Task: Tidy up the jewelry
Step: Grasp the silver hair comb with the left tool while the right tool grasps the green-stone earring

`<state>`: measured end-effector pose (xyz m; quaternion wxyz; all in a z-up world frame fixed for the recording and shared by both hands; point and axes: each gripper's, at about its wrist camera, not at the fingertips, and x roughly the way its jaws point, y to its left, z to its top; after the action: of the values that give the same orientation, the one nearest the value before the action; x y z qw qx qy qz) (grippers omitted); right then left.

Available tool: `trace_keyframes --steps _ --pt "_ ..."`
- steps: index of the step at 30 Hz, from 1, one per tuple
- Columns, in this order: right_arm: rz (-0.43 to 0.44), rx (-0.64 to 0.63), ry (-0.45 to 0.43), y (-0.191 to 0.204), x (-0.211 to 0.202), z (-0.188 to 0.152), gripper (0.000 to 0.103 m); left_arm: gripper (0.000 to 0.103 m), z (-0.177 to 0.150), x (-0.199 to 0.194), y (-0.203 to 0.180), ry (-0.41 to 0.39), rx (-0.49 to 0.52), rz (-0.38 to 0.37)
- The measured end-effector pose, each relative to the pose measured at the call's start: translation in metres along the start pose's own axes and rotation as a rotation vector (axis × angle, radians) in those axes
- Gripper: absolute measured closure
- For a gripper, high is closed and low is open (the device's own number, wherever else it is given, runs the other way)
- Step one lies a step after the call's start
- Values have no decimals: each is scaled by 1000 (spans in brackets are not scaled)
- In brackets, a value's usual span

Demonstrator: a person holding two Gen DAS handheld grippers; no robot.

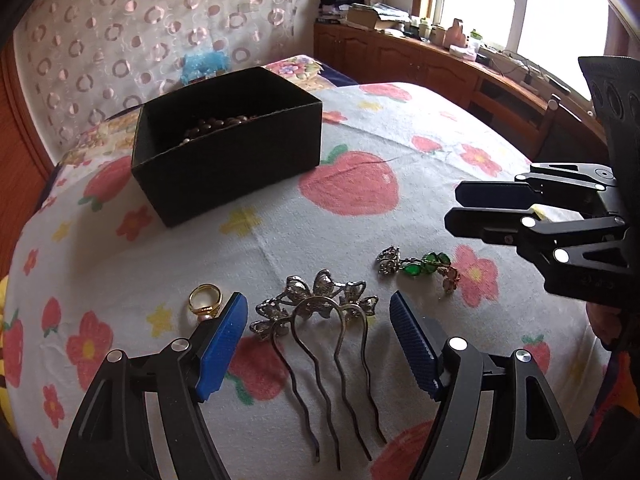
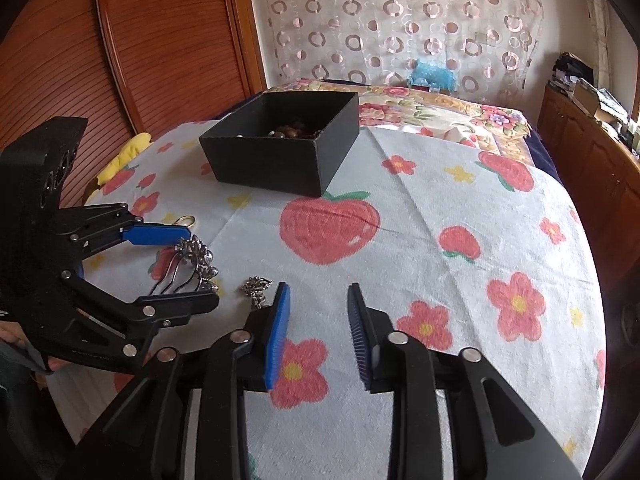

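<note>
A silver flower hair comb (image 1: 320,312) lies on the strawberry-print cloth between the pads of my open left gripper (image 1: 318,316), untouched. It also shows in the right wrist view (image 2: 192,264). A gold ring (image 1: 205,299) lies just left of the left pad. A silver-and-green earring piece (image 1: 416,266) lies to the right; its silver end shows in the right wrist view (image 2: 256,288). A black box (image 1: 228,144) holding brown beads (image 1: 220,125) stands farther back. My right gripper (image 2: 318,296) is open and empty above the cloth, right of the jewelry.
The cloth covers a bed (image 2: 440,240) whose edge curves away at right. A wooden cabinet (image 1: 420,60) with clutter stands under a window. A wooden headboard (image 2: 160,40) and a patterned curtain (image 2: 400,20) lie behind. A yellow cushion (image 2: 124,156) sits at far left.
</note>
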<state>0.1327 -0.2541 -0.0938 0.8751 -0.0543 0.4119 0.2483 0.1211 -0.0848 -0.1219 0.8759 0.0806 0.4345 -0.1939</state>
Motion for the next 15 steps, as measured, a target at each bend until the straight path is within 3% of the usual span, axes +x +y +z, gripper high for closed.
trace_keyframes --steps 2,3,15 --pt "5 -7 3 2 0 0 68 35 -1 0 -2 -3 10 6" --pt "6 -10 5 3 0 0 68 43 -1 0 -3 -8 18 16" --pt "35 -93 58 29 17 -1 68 43 -2 -17 18 -61 -42 -2"
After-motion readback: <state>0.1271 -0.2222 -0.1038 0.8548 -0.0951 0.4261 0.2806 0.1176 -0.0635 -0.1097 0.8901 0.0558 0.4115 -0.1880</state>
